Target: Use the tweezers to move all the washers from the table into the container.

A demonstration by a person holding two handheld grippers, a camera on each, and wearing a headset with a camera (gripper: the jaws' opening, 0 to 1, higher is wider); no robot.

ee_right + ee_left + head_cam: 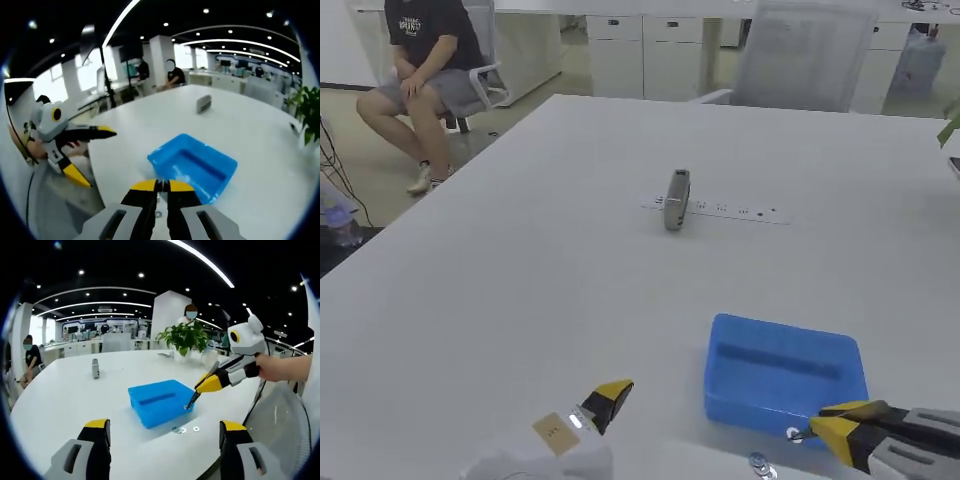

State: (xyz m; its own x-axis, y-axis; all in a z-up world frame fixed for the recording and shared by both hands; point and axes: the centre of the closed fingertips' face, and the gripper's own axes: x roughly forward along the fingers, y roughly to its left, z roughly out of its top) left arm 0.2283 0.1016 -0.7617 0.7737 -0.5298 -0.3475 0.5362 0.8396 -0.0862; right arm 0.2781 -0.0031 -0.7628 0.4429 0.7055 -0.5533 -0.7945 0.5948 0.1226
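Blue container [157, 400], single, with three washers [183, 430] beside it; left claw [165, 424] apart, right claw [161, 185] clamping tweezers [192, 401].

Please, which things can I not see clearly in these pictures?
1. Whether the tweezers grip anything: the tips are too small in the left gripper view.
2. The count of washers: they are tiny there, and the head view's bottom edge cuts them off.
3. The container floor: partly hidden by its near wall.
4. The tweezers in the right gripper view: mostly hidden between the right gripper's jaws.
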